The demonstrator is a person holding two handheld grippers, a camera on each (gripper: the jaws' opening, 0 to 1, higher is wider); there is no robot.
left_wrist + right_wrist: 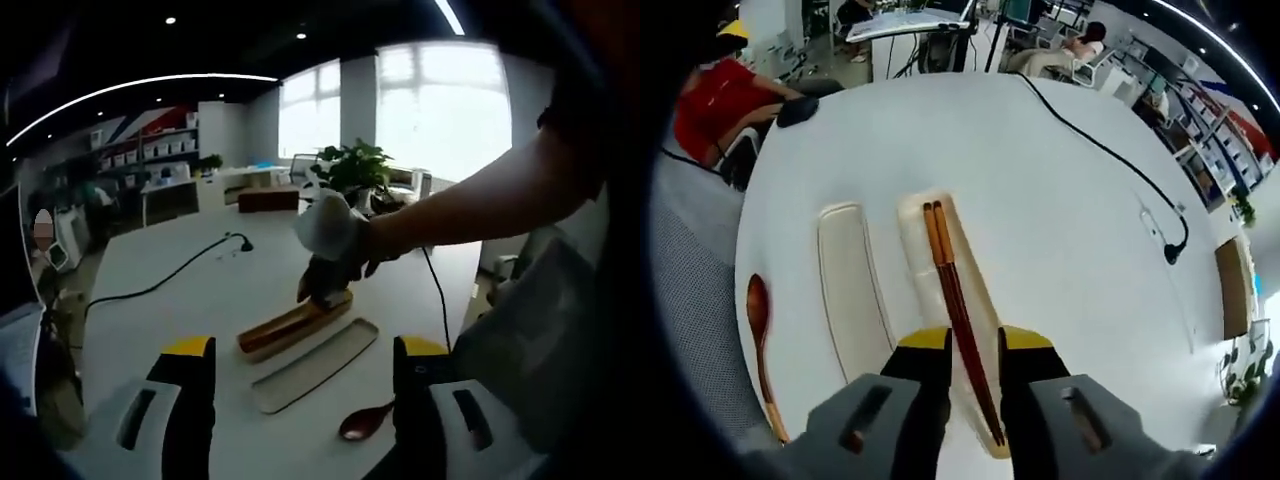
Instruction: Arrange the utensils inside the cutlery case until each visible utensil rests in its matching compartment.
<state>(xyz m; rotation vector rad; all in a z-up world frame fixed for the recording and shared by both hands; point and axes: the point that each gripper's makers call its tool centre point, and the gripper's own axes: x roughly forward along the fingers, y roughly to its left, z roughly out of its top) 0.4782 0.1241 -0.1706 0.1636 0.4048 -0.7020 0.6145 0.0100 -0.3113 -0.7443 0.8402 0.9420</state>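
left gripper (300, 400): hanging above the table (170, 300), jaws spread wide, nothing between them
right gripper (975, 375): arm reaching in over the case (915, 240) (gloved hand (335, 240) on it), jaws narrowly apart around the chopsticks (950, 290), can't tell if they're pinching
chopsticks: lying in the case
lid (850, 290): just beside the case
spoon (760, 330): on the table past the lid

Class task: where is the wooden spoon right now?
In the right gripper view, the wooden spoon lies on the white table at far left, beside the case lid, outside the cutlery case.
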